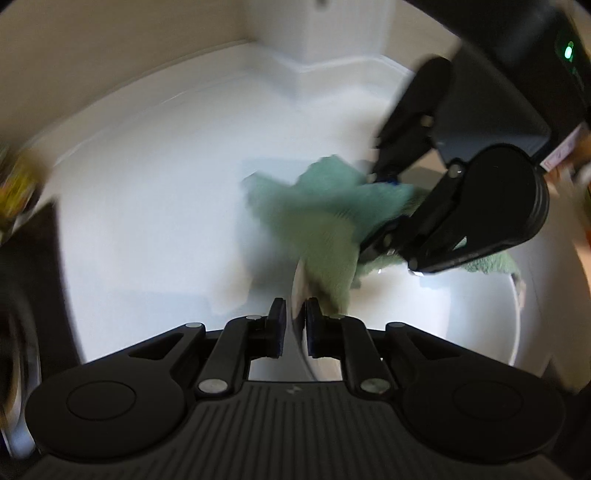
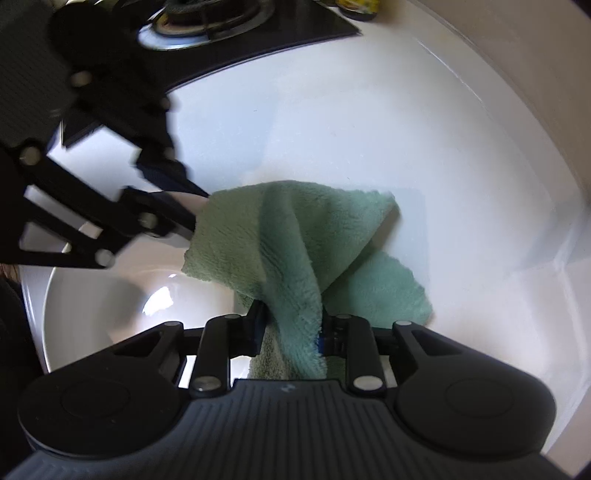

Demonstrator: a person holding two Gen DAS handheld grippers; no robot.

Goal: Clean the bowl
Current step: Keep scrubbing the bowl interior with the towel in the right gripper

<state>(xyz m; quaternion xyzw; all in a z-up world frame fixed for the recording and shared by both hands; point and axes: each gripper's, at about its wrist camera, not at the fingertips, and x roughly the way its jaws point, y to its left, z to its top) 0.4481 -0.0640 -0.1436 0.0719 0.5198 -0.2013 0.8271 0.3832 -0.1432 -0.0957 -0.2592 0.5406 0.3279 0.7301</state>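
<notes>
A white bowl [image 1: 476, 317] sits low on a white counter; in the right wrist view the bowl [image 2: 92, 306] is at the lower left. My left gripper [image 1: 295, 325] is shut on the bowl's rim, one pad on each side. My right gripper [image 2: 291, 325] is shut on a green fluffy cloth [image 2: 295, 236], which hangs over the bowl's far rim and onto the counter. In the left wrist view the cloth [image 1: 317, 214] is blurred, with the right gripper [image 1: 373, 214] coming in from the upper right. The left gripper [image 2: 195, 210] shows at the left of the right wrist view.
The white counter [image 2: 369, 129] meets beige walls [image 1: 110, 44] with a corner behind. A black stove top with a burner [image 2: 207, 26] lies beyond the bowl. Yellow packaging [image 1: 14, 188] sits at the far left edge.
</notes>
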